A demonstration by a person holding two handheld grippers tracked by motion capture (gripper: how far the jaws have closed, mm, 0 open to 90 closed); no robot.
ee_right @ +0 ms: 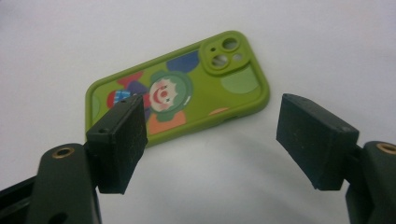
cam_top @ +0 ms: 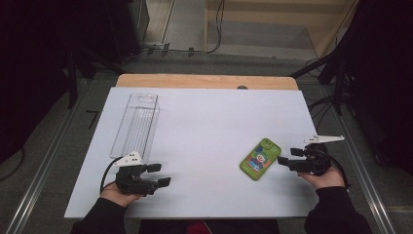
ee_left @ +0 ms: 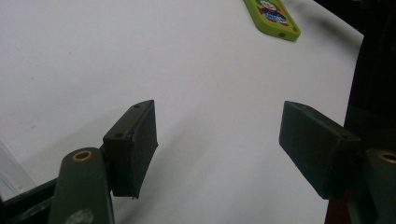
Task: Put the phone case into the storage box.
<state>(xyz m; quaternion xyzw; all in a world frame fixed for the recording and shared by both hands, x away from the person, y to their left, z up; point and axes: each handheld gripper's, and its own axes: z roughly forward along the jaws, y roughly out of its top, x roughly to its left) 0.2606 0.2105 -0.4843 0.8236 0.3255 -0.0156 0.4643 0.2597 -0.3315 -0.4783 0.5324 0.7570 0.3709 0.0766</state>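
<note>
A green phone point(cam_top: 260, 159) in a clown-print case lies flat, back up, on the white table top point(cam_top: 209, 117) at the right. My right gripper point(cam_top: 287, 156) is just right of it, open, with nothing between its jaws. In the right gripper view the phone point(ee_right: 177, 88) lies a little beyond the jaw tips of that gripper point(ee_right: 210, 140), apart from them. My left gripper point(cam_top: 160, 174) rests near the front left of the table, open and empty. In the left gripper view its jaws point(ee_left: 217, 135) stand wide over bare table, with the phone point(ee_left: 273, 16) far off.
A clear plastic box point(cam_top: 135, 124), long and narrow, stands upright on the table at the left, behind my left gripper. A wooden strip point(cam_top: 204, 81) shows along the table's far edge. Dark stands and cables surround the table.
</note>
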